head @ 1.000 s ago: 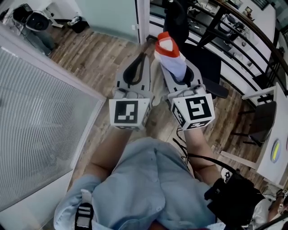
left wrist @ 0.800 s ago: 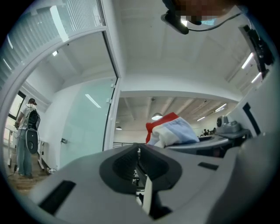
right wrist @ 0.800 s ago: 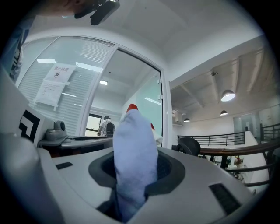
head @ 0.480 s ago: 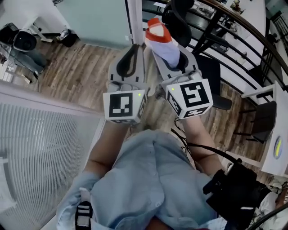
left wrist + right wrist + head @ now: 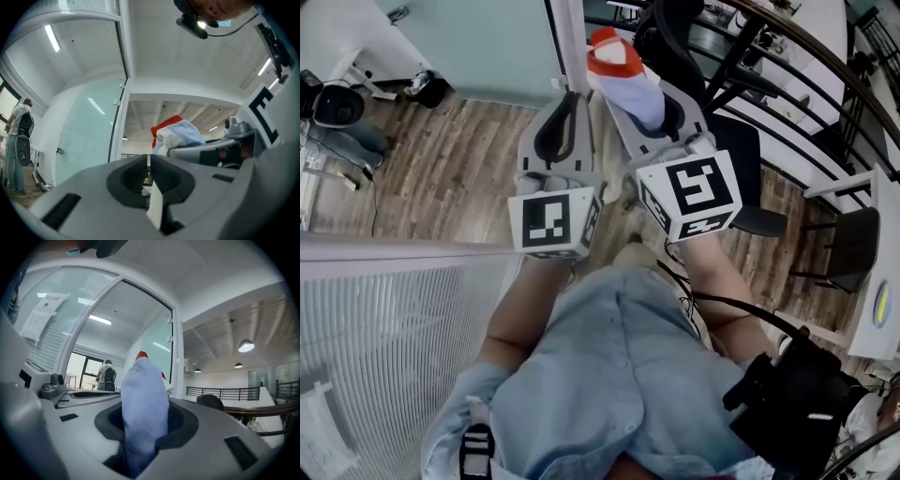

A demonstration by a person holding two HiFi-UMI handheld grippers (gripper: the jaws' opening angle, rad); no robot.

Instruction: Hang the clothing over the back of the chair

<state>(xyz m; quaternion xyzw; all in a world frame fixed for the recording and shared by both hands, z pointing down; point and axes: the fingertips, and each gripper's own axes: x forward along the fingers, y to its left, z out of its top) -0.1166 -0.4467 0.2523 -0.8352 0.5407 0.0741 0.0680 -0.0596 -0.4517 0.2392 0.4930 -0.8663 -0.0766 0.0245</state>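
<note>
The clothing [image 5: 623,80], a pale blue and white bundle with a red-orange end, sticks up out of your right gripper [image 5: 642,103] at about 12 o'clock in the head view. That gripper's jaws are part-way closed and clamped on the fabric, which fills the gap between them. Your left gripper [image 5: 570,98] sits just beside it at 11 o'clock, jaws drawn together to a thin slit with nothing in them, while the black chair [image 5: 741,155] stands at 1 o'clock on the wooden floor [image 5: 459,159], the clothing not yet on its back.
</note>
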